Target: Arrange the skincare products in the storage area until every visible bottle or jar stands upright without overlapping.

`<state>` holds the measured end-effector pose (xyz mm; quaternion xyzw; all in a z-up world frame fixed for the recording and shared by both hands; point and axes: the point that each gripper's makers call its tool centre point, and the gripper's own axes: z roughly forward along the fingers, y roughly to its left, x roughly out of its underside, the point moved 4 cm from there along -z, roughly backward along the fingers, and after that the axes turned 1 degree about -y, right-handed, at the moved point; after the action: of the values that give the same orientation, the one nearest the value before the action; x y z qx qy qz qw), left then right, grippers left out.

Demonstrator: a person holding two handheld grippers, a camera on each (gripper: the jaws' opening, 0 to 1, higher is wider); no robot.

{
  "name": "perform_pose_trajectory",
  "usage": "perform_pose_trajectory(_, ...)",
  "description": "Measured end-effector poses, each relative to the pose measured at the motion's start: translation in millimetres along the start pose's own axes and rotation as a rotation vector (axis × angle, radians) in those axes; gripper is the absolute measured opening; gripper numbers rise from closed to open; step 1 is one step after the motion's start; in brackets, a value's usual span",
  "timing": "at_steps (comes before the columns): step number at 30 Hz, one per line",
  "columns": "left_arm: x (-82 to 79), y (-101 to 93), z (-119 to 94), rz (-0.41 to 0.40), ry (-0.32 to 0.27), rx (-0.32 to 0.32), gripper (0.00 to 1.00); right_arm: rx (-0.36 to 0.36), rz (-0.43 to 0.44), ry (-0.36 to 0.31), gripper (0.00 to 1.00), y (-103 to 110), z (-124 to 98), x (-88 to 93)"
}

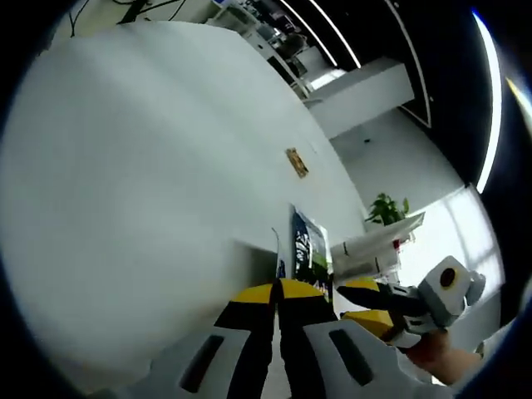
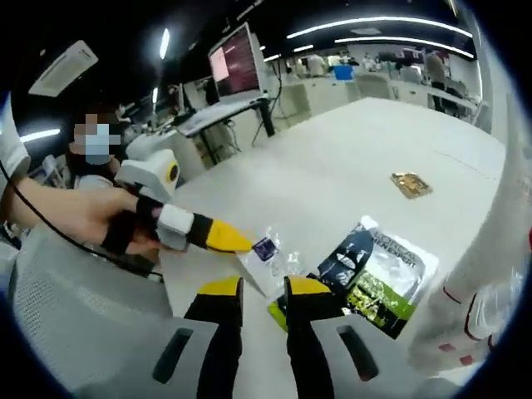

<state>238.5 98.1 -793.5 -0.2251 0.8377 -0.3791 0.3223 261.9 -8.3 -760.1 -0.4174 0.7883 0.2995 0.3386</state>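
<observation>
Here a glossy flat pouch [image 2: 378, 274] lies on the smooth white table [image 2: 349, 158].

A wide white table [image 2: 349, 158] spreads far into the room. A small flat gold-brown item [image 2: 411, 184] lies alone on it. Farther off stand a monitor [image 2: 236, 62] with a lit screen and desks. A green potted plant [image 1: 384, 208] stands by a white wall.
</observation>
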Motion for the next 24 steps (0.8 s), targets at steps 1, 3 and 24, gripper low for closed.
perform_pose_trajectory(1,0.2,0.4,1,0.001,0.001,-0.002,0.00,0.012,-0.019,0.000,0.19,-3,3,-1.8)
perform_pose_trajectory(3,0.6,1.3,2,0.001,0.002,-0.005,0.00,0.022,-0.059,0.018,0.17,-7,12,-3.2)
perform_pose_trajectory(24,2.9,11.2,5,0.028,0.028,-0.062,0.00,0.046,-0.091,0.147,0.16,-12,55,8.9)
